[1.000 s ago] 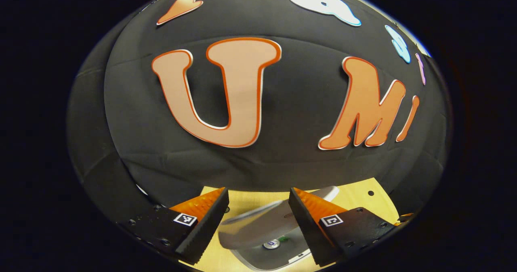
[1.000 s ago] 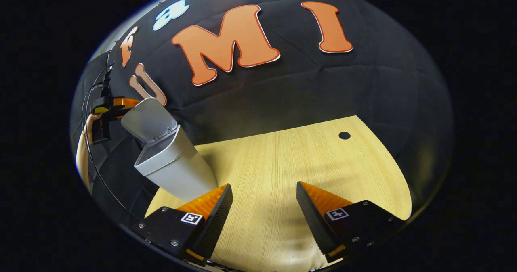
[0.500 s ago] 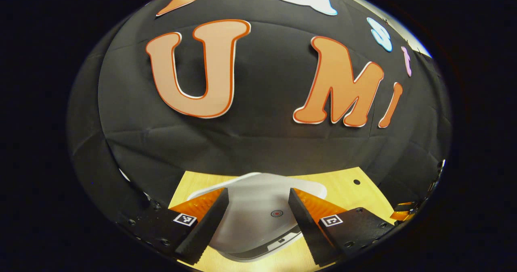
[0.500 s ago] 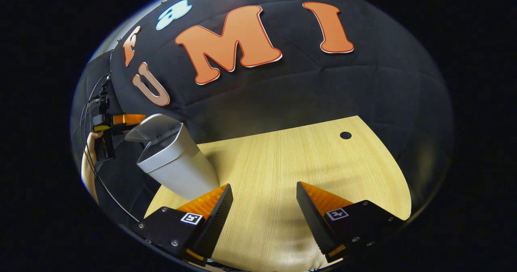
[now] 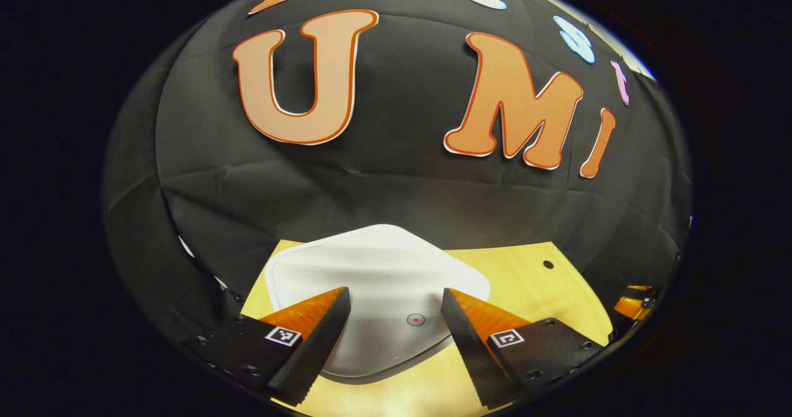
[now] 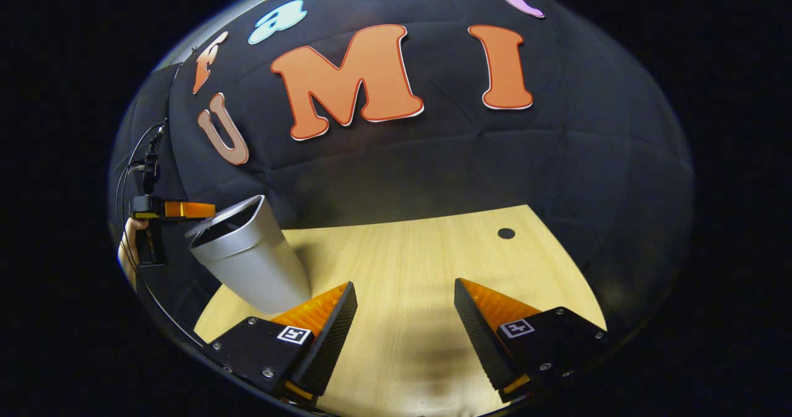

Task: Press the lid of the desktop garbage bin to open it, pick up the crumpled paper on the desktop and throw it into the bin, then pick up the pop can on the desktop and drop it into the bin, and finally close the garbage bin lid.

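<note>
The garbage bin [image 6: 247, 259] stands at the left of the right gripper view, near the left edge of the wooden desktop [image 6: 408, 262], leaning in the fisheye. In the left gripper view its pale lid [image 5: 371, 281] lies low in the centre of the frame, seen from above, with a small round red mark [image 5: 416, 320] toward its near edge. The left gripper [image 5: 396, 318] hangs over the lid, fingers spread wide and holding nothing; whether they touch the lid cannot be told. The right gripper [image 6: 405, 318], at lower centre of its view, also has its fingers well apart and empty above bare wood. A small dark hole [image 6: 506, 233] sits toward the desktop's far right.
</note>
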Demonstrator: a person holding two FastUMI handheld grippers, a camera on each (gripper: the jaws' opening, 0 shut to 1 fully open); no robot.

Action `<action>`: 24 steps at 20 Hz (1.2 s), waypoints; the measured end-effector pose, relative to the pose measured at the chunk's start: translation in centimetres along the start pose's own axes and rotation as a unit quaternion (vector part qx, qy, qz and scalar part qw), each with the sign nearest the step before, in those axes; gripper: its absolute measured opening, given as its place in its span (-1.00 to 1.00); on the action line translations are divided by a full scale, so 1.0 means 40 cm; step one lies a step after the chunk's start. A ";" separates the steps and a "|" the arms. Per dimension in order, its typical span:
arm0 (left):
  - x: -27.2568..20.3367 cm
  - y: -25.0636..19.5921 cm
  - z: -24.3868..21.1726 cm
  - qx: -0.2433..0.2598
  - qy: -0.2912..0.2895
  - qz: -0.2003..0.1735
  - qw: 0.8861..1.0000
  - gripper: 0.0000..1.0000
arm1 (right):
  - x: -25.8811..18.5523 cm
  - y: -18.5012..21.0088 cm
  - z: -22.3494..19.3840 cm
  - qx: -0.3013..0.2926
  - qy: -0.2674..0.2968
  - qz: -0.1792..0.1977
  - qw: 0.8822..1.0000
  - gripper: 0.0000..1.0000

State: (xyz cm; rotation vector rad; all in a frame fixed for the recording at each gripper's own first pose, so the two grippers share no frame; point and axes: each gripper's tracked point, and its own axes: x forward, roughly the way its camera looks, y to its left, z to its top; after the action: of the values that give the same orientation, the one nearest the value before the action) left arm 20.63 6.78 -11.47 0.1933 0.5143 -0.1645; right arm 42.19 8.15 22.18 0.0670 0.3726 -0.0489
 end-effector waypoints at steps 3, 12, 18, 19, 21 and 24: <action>0.009 -0.001 -0.044 0.017 0.020 0.013 1.000 0.89 | -0.002 -0.005 0.008 0.005 -0.002 -0.002 1.000 0.90; 0.001 0.040 -0.090 0.033 -0.004 0.054 0.998 0.95 | 0.008 -0.009 0.005 0.003 -0.001 -0.010 1.000 0.90; 0.001 0.040 -0.052 0.022 -0.022 0.040 0.999 0.90 | 0.012 0.001 0.021 0.001 -0.007 -0.009 1.000 0.90; -0.005 0.044 -0.050 0.028 -0.017 0.047 0.998 0.89 | 0.011 0.001 0.025 0.001 -0.008 -0.009 1.000 0.90; -0.017 0.037 -0.020 0.044 -0.029 0.058 0.997 0.89 | 0.008 -0.001 0.039 0.002 -0.016 -0.012 1.000 0.90; -0.073 -0.023 0.058 0.035 -0.077 0.043 0.996 0.88 | -0.003 -0.005 0.067 0.006 -0.030 -0.018 0.999 0.90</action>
State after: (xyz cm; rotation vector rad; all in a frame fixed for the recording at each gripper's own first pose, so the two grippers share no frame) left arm 19.03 5.69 -8.16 0.2688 0.3471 -0.1117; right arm 43.05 7.74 24.71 0.0699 0.3126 -0.0881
